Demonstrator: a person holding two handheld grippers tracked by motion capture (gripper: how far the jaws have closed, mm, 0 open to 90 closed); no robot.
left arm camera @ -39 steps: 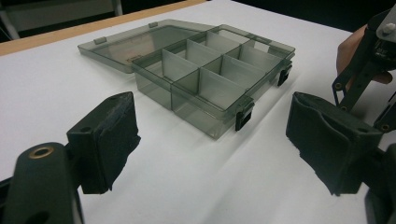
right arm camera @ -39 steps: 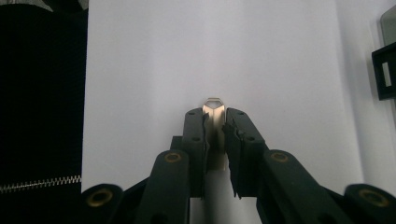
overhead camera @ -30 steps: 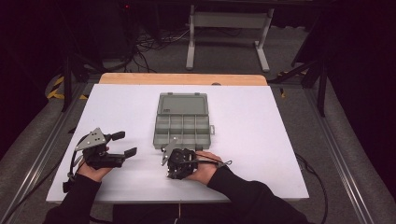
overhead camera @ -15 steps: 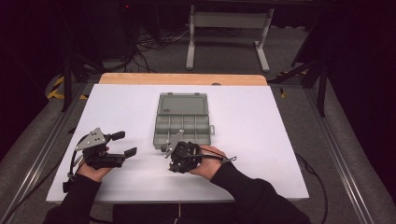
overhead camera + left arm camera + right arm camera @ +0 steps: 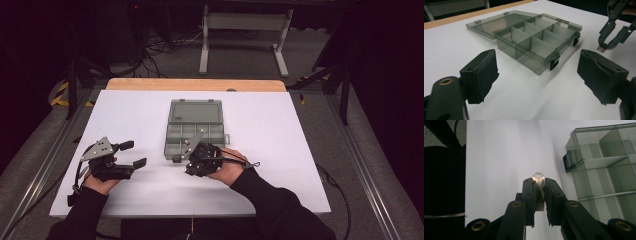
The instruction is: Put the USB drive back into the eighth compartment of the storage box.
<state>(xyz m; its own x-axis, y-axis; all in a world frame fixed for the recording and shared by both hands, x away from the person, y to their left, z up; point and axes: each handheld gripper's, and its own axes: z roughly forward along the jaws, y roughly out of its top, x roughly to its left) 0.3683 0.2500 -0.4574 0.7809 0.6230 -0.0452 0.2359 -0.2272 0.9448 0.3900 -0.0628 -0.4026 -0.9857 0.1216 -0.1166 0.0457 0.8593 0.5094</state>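
Note:
A smoky grey compartment box [image 5: 195,131] lies open mid-table, its lid flat behind it; it also appears in the left gripper view [image 5: 536,37] and the right gripper view [image 5: 604,170]. My right gripper [image 5: 190,167] hovers just in front of the box, shut on a small flat silver metal piece [image 5: 538,176] whose hexagonal end pokes out past the pads. From the left gripper view that piece [image 5: 600,48] hangs just above the table, right of the box's front latch [image 5: 555,61]. My left gripper [image 5: 133,153] rests at the table's left with its jaws wide open around nothing.
The white table top [image 5: 280,130] has a wooden strip [image 5: 195,84] along its far edge. A metal stand [image 5: 245,30] and cables lie on the dark floor beyond. Black sleeves come in from the near edge.
The right gripper has lifted a little and drifted toward the box's front with the metal piece in it. The left gripper has stayed put.

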